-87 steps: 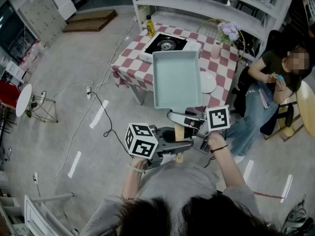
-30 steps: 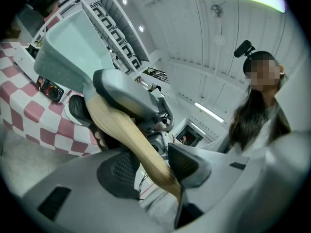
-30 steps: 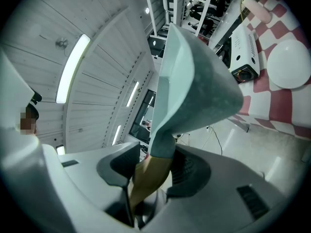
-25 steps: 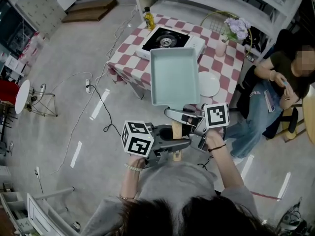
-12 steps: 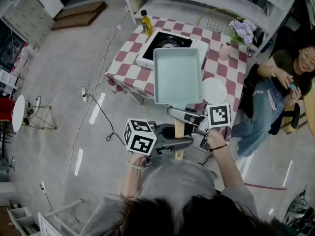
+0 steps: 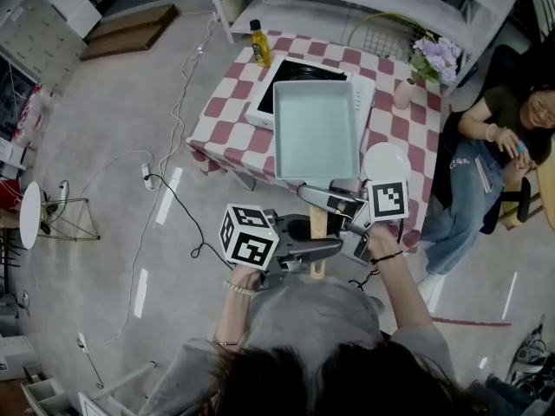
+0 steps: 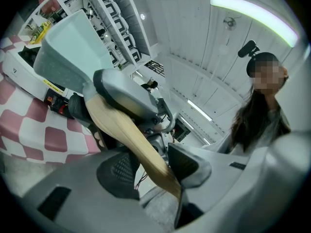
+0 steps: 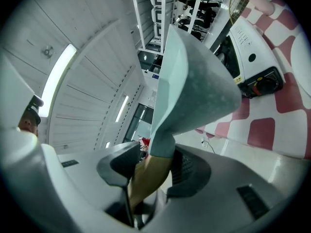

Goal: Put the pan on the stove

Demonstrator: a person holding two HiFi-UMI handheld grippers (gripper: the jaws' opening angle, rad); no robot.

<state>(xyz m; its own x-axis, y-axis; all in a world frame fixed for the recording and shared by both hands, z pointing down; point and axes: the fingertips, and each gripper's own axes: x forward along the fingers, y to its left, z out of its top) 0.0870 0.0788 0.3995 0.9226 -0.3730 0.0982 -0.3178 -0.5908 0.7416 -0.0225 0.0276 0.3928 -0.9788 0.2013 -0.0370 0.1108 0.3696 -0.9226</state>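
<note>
on a grey floor (image 6: 113, 154) stands a table in red-and-white checked cloth (image 6: 224, 118). the left gripper (image 6: 317, 251) and right gripper (image 6: 319, 204) both clamp the wooden handle (image 6: 317, 226) of a pale green rectangular pan (image 6: 316, 128), held aloft over the white portable stove (image 6: 263, 100).

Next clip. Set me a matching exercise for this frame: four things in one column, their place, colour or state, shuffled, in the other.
1. pan
2. bottle
3. plate
4. flowers

A. yellow, at the far left corner of the table
B. white, on the table, right of the pan
C. purple, near the table's far right corner
D. handle clamped by left gripper and right gripper

Pairs: 1-D, 2-A, 3-B, 4-C
</note>
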